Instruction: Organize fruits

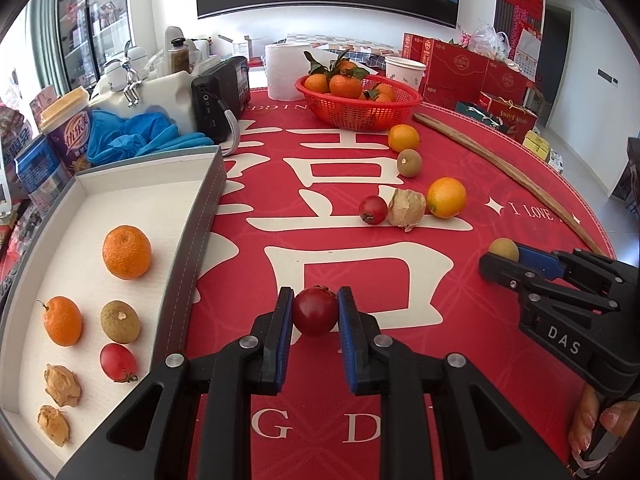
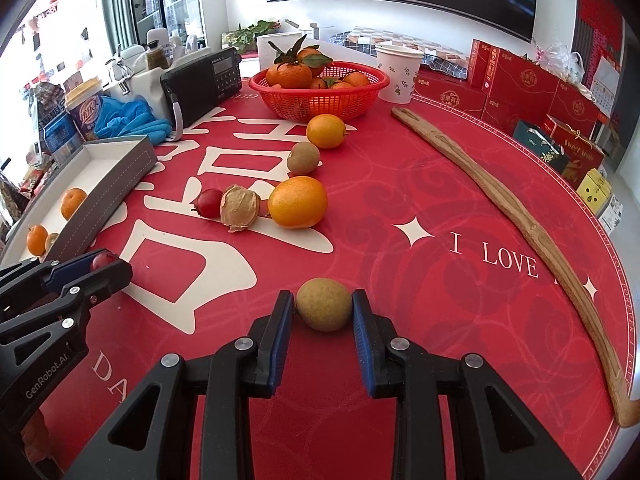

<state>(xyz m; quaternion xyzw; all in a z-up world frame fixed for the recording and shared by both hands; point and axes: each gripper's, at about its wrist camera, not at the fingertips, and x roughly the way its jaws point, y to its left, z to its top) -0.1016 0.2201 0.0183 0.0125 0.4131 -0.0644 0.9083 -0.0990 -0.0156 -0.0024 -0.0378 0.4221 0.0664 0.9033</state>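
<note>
The left gripper (image 1: 315, 310) is clamped on a red cherry tomato (image 1: 315, 310), its blue pads touching the fruit on both sides just above the red tablecloth (image 1: 460, 184). The right gripper (image 2: 324, 312) is closed the same way on a brown longan (image 2: 324, 309), which sits between its blue pads low over the cloth; in the left wrist view this gripper shows at the right edge with the longan at its tip, and part of a hand (image 1: 600, 424) shows beneath it. To the left of the left gripper lies a shallow grey tray (image 1: 192, 248) with a white floor, holding two mandarins (image 1: 127, 252), one longan (image 1: 120, 322), one cherry tomato (image 1: 118, 362) and two papery husked fruits (image 1: 62, 384) set in loose pairs. Loose fruit lies on the cloth farther out: a cherry tomato (image 2: 209, 202) touching a husked fruit (image 2: 240, 208), which sits just beside a large orange (image 2: 297, 202); behind them are another longan (image 2: 304, 158) and a smaller orange (image 2: 326, 131). A red plastic basket (image 2: 320, 100) of leafy mandarins stands beyond these, near a paper cup (image 2: 400, 74) and a black radio (image 2: 204, 80). A long curved wooden stick (image 2: 520, 220) lies along the right side of the cloth, well apart from the fruit. Blue gloves (image 1: 136, 136) are heaped behind the tray.
</note>
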